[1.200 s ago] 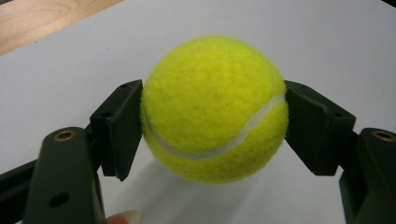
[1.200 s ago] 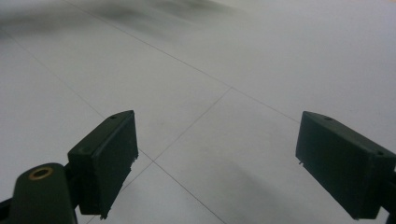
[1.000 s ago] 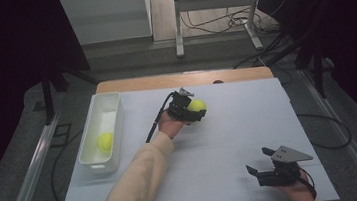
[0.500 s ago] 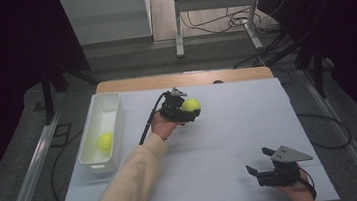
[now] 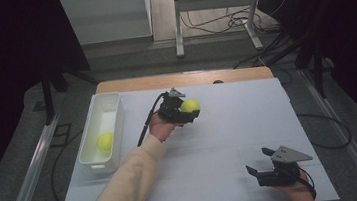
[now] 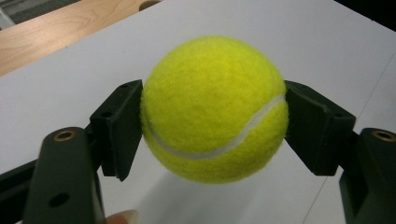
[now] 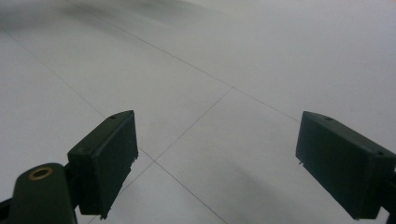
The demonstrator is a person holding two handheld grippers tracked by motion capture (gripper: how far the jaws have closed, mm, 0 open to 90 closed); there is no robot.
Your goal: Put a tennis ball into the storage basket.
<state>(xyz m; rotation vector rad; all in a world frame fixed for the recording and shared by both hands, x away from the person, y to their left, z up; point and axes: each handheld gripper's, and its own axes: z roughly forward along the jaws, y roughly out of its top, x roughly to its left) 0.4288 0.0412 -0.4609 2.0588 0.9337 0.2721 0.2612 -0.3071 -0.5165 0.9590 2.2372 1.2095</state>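
Yellow felt tennis ball (image 6: 215,109) is sitting clenched in the left tongs (image 5: 183,111); keeping squeeze steady, carrying it over the white plastic bin (image 5: 109,104). Right tongs (image 5: 263,174) are resting released.

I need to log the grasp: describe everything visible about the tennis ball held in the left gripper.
The tennis ball is bright yellow-green and fuzzy like felt, with one curved white seam across its lower front. It looks round and undamaged. The left gripper is shut on it, a black pad pressing each side. It hangs clear above the white table, toward the far middle, apart from the white bin.
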